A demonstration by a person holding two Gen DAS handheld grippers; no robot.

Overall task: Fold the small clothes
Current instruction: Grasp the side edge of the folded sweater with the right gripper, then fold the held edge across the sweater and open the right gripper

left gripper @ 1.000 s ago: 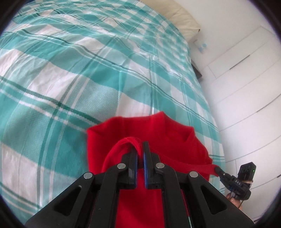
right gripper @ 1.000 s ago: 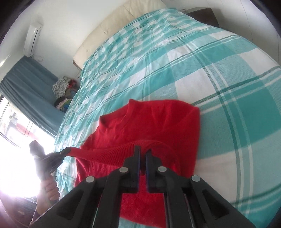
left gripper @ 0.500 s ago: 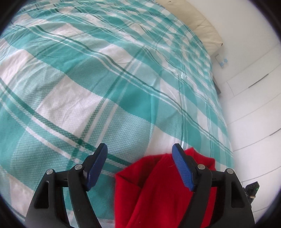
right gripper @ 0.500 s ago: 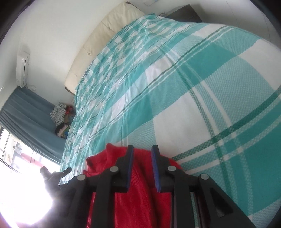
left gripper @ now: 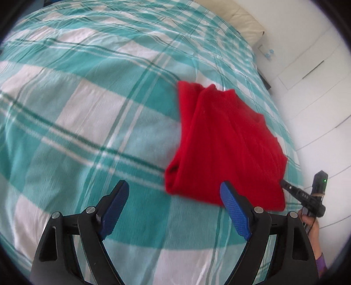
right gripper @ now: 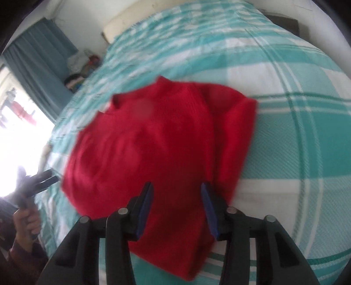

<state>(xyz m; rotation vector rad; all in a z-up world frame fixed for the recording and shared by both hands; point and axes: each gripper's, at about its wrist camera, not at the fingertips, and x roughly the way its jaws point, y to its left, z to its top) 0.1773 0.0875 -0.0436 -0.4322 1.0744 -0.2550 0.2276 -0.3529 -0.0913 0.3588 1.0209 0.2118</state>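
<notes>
A red knit garment [left gripper: 223, 142] lies folded on the teal and white checked bedspread [left gripper: 87, 109], its fold running along the left side. My left gripper [left gripper: 174, 197] hovers just short of its near left corner, jaws wide and still opening, nothing between the blue pads [left gripper: 116, 199]. In the right wrist view the red garment [right gripper: 153, 142] fills the middle. My right gripper [right gripper: 176, 197] hangs over its near edge, jaws a little apart and closing, pads not pressing cloth. Each gripper also shows at the other view's edge: the right gripper [left gripper: 284, 183], the left gripper [right gripper: 52, 175].
A cream headboard cushion [left gripper: 237, 19] lies at the bed's far end. White cupboard doors [left gripper: 318, 98] stand close along the bed's right side. A blue curtain [right gripper: 39, 65], a bright window and a heap of clothes [right gripper: 81, 65] are on the other side.
Both grippers were shut on the red garment's raised edge; they carried it over, opened and let go. The garment now lies flat and folded. My left gripper has drawn away to the left.
</notes>
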